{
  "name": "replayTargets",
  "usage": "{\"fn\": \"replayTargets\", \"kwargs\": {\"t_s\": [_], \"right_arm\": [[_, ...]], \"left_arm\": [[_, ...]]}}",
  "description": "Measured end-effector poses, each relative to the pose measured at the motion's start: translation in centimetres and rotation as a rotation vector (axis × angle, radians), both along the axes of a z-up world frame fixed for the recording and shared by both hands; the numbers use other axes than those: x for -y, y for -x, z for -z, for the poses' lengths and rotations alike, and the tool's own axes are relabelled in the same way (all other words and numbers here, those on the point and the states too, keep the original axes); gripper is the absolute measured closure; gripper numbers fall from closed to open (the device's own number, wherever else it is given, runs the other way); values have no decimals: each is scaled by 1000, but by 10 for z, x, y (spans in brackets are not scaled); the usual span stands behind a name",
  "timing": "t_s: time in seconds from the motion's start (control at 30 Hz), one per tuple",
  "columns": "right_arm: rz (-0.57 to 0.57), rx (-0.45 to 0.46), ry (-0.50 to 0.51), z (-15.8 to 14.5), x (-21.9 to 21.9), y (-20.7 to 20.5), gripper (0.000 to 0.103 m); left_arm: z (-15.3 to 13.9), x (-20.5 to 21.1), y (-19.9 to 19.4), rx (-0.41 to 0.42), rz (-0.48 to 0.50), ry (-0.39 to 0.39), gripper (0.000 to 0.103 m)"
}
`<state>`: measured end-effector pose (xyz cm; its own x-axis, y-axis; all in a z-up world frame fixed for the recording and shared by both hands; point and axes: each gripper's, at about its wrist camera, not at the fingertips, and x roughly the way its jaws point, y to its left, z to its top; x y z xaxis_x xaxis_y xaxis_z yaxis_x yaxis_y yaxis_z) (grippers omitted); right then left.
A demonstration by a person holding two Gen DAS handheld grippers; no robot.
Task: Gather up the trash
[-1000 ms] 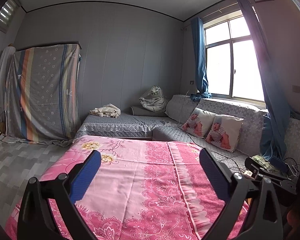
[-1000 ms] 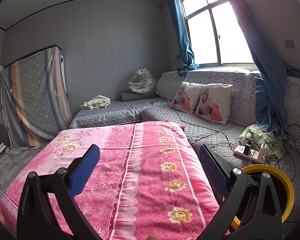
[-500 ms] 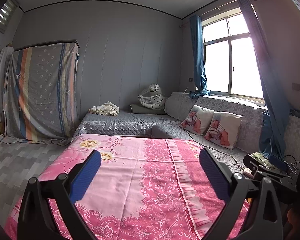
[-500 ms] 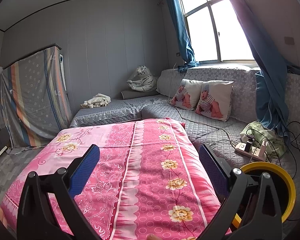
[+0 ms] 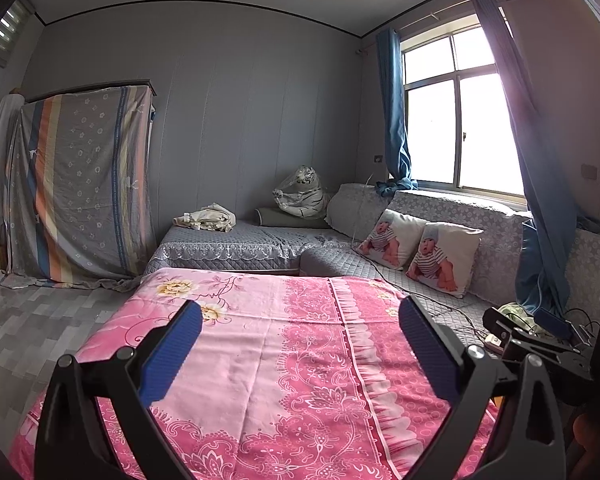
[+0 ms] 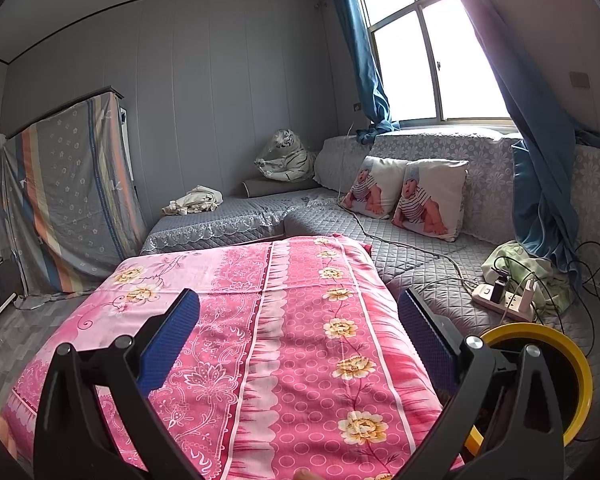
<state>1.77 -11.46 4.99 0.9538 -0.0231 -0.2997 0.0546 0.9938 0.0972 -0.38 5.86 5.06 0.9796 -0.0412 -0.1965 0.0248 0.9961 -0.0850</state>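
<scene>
Over the pink cloth (image 5: 284, 360), in the left wrist view, the left gripper (image 5: 300, 344) gapes wide and empty; no trash shows. In the right wrist view, the right gripper (image 6: 300, 340) is likewise spread wide, empty, a yellow-rimmed bin (image 6: 576, 364) just beside its right finger.

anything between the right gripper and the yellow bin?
Nothing visible. The right gripper is open over the pink cloth; the yellow bin sits just right of it, partly hidden by the gripper's own frame.
</scene>
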Motion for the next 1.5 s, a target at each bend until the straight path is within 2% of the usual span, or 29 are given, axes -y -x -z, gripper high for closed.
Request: {"fn": "replayTargets", "kwargs": {"t_s": [1.5], "right_arm": [[-9,-24,-11,10,-6,0,8]], "left_arm": [[6,1,-6,-16,28,12,8]]}}
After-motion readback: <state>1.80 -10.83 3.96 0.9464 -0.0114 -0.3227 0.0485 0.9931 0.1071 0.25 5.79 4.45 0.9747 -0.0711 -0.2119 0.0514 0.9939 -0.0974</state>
